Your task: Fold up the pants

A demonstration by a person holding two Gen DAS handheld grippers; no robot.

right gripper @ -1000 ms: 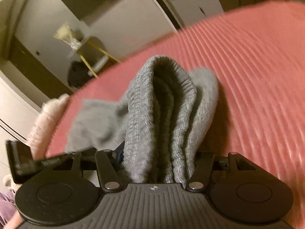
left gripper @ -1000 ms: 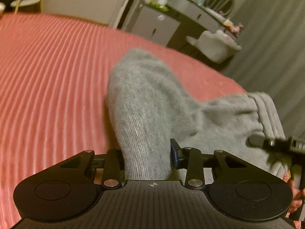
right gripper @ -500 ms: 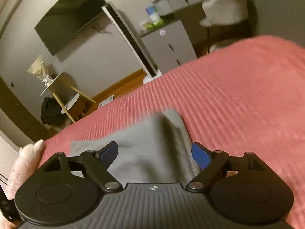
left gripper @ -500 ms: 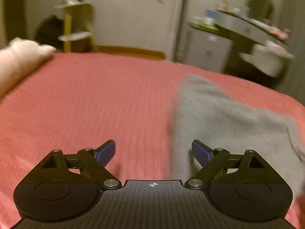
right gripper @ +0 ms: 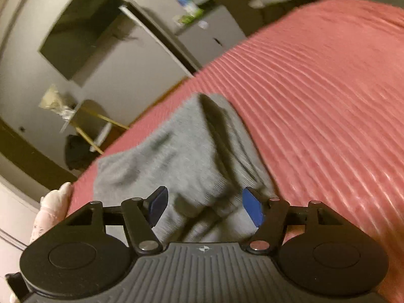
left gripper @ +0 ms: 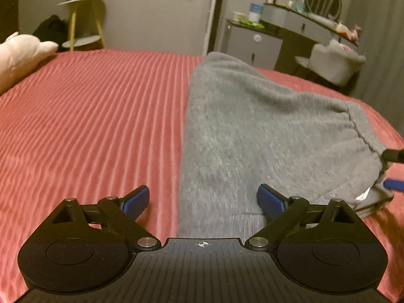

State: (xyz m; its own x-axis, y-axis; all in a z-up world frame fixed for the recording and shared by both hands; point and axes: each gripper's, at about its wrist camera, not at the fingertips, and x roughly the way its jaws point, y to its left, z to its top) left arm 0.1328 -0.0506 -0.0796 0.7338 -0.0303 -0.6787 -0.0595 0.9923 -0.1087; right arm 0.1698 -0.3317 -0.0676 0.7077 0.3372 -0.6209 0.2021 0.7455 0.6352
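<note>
The grey pants [left gripper: 252, 136] lie folded on the red ribbed bedspread [left gripper: 88, 116], waistband at the right in the left wrist view. My left gripper [left gripper: 203, 200] is open and empty, over the near left edge of the pants. My right gripper [right gripper: 204, 205] is open and empty, just above the bunched waistband end of the pants [right gripper: 181, 156]. The right gripper's fingertips [left gripper: 394, 184] show at the right edge of the left wrist view, beside the waistband.
A pale plush toy [left gripper: 22, 53] lies at the bed's left edge. Beyond the bed stand a small round side table [left gripper: 80, 20], a grey cabinet [left gripper: 255, 45], a cluttered dresser [left gripper: 303, 22] and a grey chair [left gripper: 333, 63]. A wall TV [right gripper: 83, 30] hangs opposite.
Both grippers were shut on the pants a second ago; both have opened and let go, and the pants now lie flat on the bed. Both grippers have drawn back.
</note>
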